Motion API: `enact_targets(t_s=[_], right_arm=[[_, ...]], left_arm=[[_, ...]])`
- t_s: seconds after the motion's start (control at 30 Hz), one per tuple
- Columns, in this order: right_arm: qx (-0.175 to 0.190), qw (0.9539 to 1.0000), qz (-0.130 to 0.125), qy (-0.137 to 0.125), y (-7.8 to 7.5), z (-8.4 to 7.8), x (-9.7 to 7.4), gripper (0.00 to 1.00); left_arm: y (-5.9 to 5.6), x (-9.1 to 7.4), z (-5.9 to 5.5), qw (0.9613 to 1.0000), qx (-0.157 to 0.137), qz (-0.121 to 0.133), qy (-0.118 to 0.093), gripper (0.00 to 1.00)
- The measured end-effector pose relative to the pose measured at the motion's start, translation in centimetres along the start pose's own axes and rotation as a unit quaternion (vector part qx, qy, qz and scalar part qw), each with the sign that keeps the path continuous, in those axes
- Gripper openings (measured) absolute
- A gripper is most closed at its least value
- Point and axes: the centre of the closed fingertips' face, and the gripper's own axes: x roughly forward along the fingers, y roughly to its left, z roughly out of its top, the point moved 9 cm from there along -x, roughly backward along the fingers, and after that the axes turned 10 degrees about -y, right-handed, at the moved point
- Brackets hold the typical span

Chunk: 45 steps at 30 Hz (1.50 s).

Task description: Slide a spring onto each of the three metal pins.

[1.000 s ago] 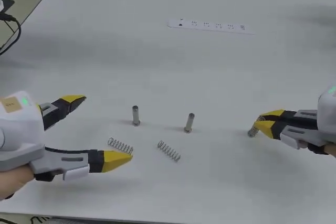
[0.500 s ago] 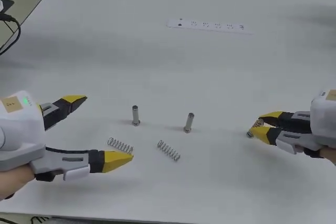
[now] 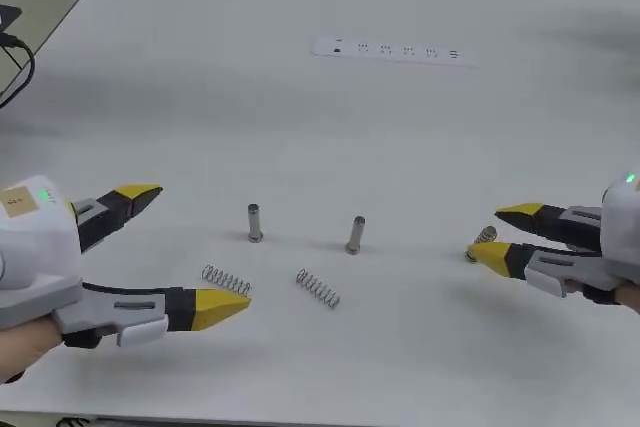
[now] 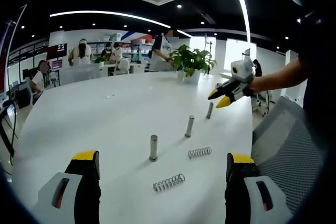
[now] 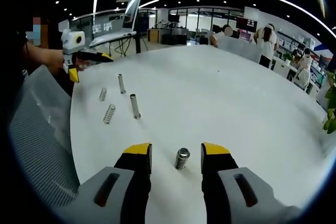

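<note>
A short metal pin with a spring around it stands between the jaws of my right gripper, which is open and not touching it; the same pin sits just ahead of that gripper. Two bare pins stand upright mid-table. Two loose springs lie in front of them. My left gripper is wide open, its lower fingertip beside the left spring. In the left gripper view a spring lies just ahead and the right gripper is far off.
A white power strip lies at the far side of the white table. A black cable hangs off the left edge. People and desks fill the room behind.
My right gripper has opened and let go of the spring on the right pin, easing back slightly. The left gripper has stayed put.
</note>
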Motion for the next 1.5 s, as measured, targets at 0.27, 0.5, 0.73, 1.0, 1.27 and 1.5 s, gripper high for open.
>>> enact_targets(t_s=[0.27,0.5,0.73,1.0,1.27,1.5], right_arm=[[-0.002,0.9999,0.009,-0.014,0.9,1.0,-0.7,0.39],[0.000,0.9994,0.011,-0.032,1.5,2.0,-1.3,0.39],[-0.003,0.9992,0.015,-0.036,1.8,2.6,-1.5,0.38],[-0.022,0.9979,0.044,-0.043,3.5,4.1,-0.9,0.36],[-0.030,0.9950,0.084,-0.045,5.1,5.2,0.6,0.33],[-0.037,0.9921,0.114,-0.036,6.5,5.4,2.0,0.32]], left_arm=[[0.0,0.1,0.2,1.0000,0.001,-0.003,-0.001,0.98],[0.0,0.0,0.4,1.0000,0.002,-0.005,-0.002,0.98],[0.2,-0.1,0.5,1.0000,0.004,-0.006,0.000,0.98],[0.2,-0.1,0.6,1.0000,0.004,-0.005,-0.002,0.98],[0.2,-0.4,0.6,1.0000,0.003,-0.005,-0.003,0.98],[0.2,-0.6,0.6,1.0000,0.002,-0.001,-0.003,0.98]])
